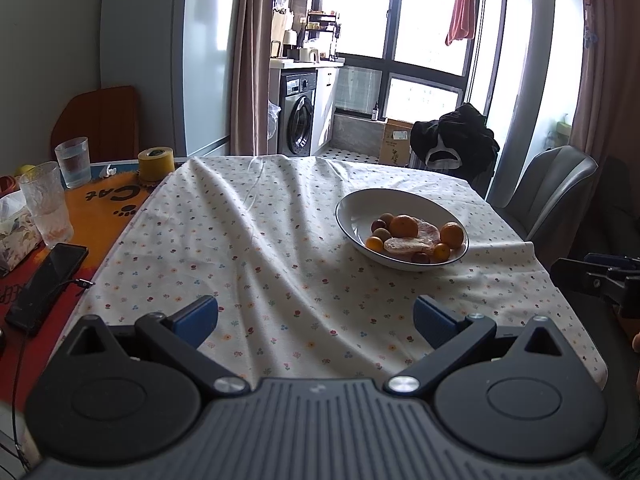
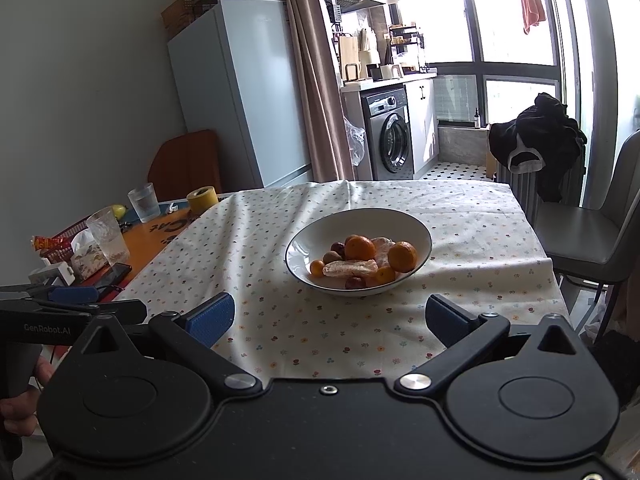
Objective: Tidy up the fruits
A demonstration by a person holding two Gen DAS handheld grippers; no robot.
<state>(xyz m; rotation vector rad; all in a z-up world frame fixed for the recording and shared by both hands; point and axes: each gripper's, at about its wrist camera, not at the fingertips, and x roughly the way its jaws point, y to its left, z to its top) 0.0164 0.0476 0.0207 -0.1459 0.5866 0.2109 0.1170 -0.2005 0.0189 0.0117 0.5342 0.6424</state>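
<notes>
Only at right: snack packet (image 2: 48, 243), basket (image 2: 66, 236)

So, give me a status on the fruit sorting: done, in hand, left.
Done: nothing sorted that I can see. All the fruit sits mixed in the white bowl: oranges, smaller kumquats, dark red fruits and peeled pieces. In hand: nothing; the left tongs and right tongs are open, short of the bowl. Left: all of the sorting.
</notes>
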